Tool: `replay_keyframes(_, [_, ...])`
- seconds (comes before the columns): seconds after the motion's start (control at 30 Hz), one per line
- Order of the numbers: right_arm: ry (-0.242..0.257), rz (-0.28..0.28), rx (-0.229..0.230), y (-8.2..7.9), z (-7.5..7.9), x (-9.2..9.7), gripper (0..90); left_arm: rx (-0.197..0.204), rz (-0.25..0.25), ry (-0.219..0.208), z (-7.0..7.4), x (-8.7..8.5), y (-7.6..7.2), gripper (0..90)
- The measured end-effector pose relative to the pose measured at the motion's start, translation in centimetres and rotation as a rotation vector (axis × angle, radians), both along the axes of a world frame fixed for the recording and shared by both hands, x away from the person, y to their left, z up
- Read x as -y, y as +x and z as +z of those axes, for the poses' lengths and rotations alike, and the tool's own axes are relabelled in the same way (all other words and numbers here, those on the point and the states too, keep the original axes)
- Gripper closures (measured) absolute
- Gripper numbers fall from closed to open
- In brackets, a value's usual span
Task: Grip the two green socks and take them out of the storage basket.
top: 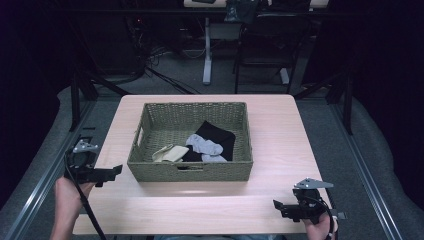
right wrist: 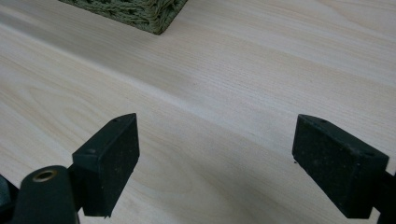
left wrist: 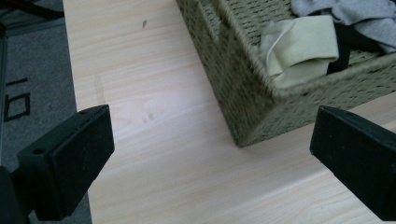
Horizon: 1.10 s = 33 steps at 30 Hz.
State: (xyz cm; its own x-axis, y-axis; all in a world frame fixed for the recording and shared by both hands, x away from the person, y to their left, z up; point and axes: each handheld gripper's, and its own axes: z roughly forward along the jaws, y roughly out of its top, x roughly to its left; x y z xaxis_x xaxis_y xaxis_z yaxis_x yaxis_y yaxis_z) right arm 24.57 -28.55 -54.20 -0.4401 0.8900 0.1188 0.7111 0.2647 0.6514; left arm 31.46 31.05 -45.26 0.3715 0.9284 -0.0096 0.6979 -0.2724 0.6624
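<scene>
A woven olive basket point(top: 150, 120) stands in the middle of the wooden table point(top: 280, 150). Inside it lie a pale yellow sock point(top: 171, 152), a grey sock point(top: 205, 145) and a black garment point(top: 220, 135). My left gripper point(top: 112, 172) hovers open at the table's left edge, just left of the basket's near corner point(left wrist: 247, 126); the yellow sock point(left wrist: 299, 49) shows over the rim. My right gripper point(top: 277, 206) is open over the table's near right part, with bare wood between its jaws and the basket corner point(right wrist: 140, 11) farther off.
Dark floor and metal rails run along both sides of the table. A desk leg point(top: 207, 50) and a chair point(top: 265, 45) stand behind it, well beyond the far edge. Bare wood stretches in front of and right of the basket.
</scene>
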Motion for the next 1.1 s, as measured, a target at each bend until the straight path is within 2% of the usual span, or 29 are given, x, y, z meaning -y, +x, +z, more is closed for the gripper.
replay_keyframes(0.1, [0.001,-0.001,0.000,0.0,0.0,0.0,14.3,0.004,-0.017,0.006,0.6,0.3,0.3,0.0])
replay_keyframes(0.17, [0.003,0.001,0.001,0.0,0.0,0.0,14.3,0.017,-0.041,0.002,1.6,1.1,0.9,0.0])
replay_keyframes(0.23, [0.005,0.001,0.003,0.0,0.0,0.0,14.3,0.022,-0.049,0.003,1.9,1.4,1.1,0.0])
replay_keyframes(0.37, [0.006,0.004,0.004,0.1,0.0,-0.1,14.3,0.026,-0.096,0.018,3.1,3.0,2.5,0.0])
replay_keyframes(0.5, [0.005,0.004,0.004,0.1,0.0,-0.1,14.3,0.019,-0.122,0.028,3.8,3.9,3.4,0.0])
replay_keyframes(0.53, [0.005,0.009,0.005,0.1,-0.1,-0.1,14.3,0.013,-0.140,0.034,4.2,4.6,4.2,0.0])
replay_keyframes(0.6, [0.003,0.009,0.003,0.1,-0.1,-0.2,14.3,0.009,-0.148,0.038,4.3,4.8,4.5,0.0])
replay_keyframes(0.67, [0.003,0.009,0.002,0.1,-0.1,-0.2,14.3,0.000,-0.164,0.039,4.6,5.8,5.5,0.0])
replay_keyframes(0.9, [0.003,0.011,0.002,0.1,-0.1,-0.2,14.4,-0.040,-0.214,0.076,4.5,8.0,7.2,0.0])
replay_keyframes(1.03, [-0.002,0.014,0.001,0.1,-0.1,-0.2,14.4,-0.069,-0.247,0.086,3.9,9.2,8.4,0.0])
replay_keyframes(1.1, [-0.002,0.015,0.000,0.1,-0.1,-0.2,14.4,-0.093,-0.264,0.105,3.0,10.2,9.4,0.0])
